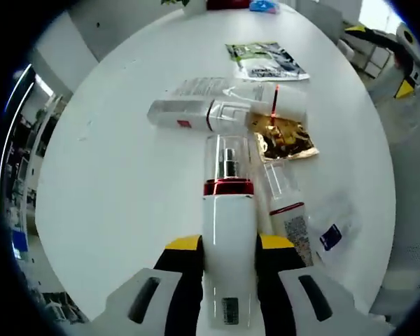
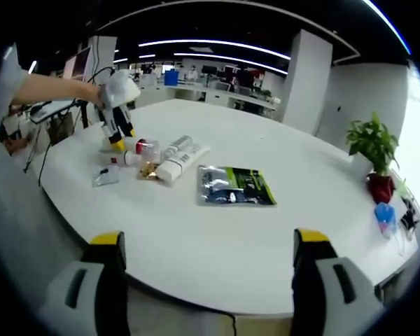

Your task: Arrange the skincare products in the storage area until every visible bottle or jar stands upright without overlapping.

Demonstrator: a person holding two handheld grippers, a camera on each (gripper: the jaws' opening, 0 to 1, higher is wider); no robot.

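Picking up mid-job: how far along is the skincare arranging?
Early. Nothing stands upright yet. In hand: left gripper clamps the white pump bottle, lying along its jaws. Left: clear bottle, white tube and gold sachet lie overlapping. Right gripper is open, empty.

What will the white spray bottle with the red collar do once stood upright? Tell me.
The white spray bottle, held in the left claw, looks tall and narrow, so it probably tips easily. Its glossy body may slip. The clear cap looks rigid and might pop off if knocked.

Left gripper (image 1: 227,280) jaws clamped tight, right gripper (image 2: 206,280) jaws spread wide
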